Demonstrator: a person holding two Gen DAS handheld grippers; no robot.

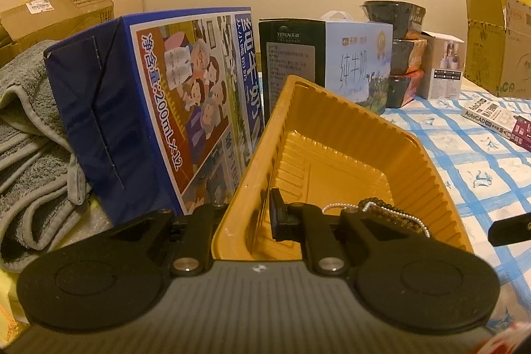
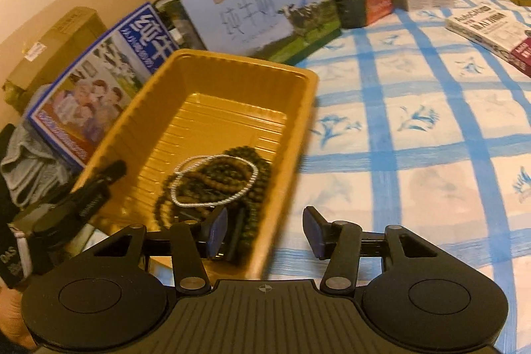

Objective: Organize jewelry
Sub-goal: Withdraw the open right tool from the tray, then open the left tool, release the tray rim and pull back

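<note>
A gold plastic tray point(image 1: 431, 184) point(image 2: 298, 108) sits on the blue-checked cloth. Inside its near end lie a dark beaded bracelet point(image 2: 245, 161) point(image 1: 391, 208) and a silver chain point(image 2: 215, 181) point(image 1: 335, 206) draped over it. My left gripper point(image 1: 249, 214) is shut on the tray's left wall, one finger outside and one inside; it also shows in the right wrist view point(image 2: 96, 188). My right gripper point(image 2: 265, 231) is open and empty, straddling the tray's near right corner, its left pad point(image 2: 215, 229) inside over the beads.
Milk cartons point(image 1: 159, 108) point(image 2: 262, 5) stand right behind and left of the tray. A grey towel point(image 1: 30, 161) lies at the left. Stacked bowls point(image 1: 401, 55), a small white box point(image 1: 444, 68), a cardboard box point(image 1: 497, 45) and a book point(image 2: 491, 29) lie at the back right.
</note>
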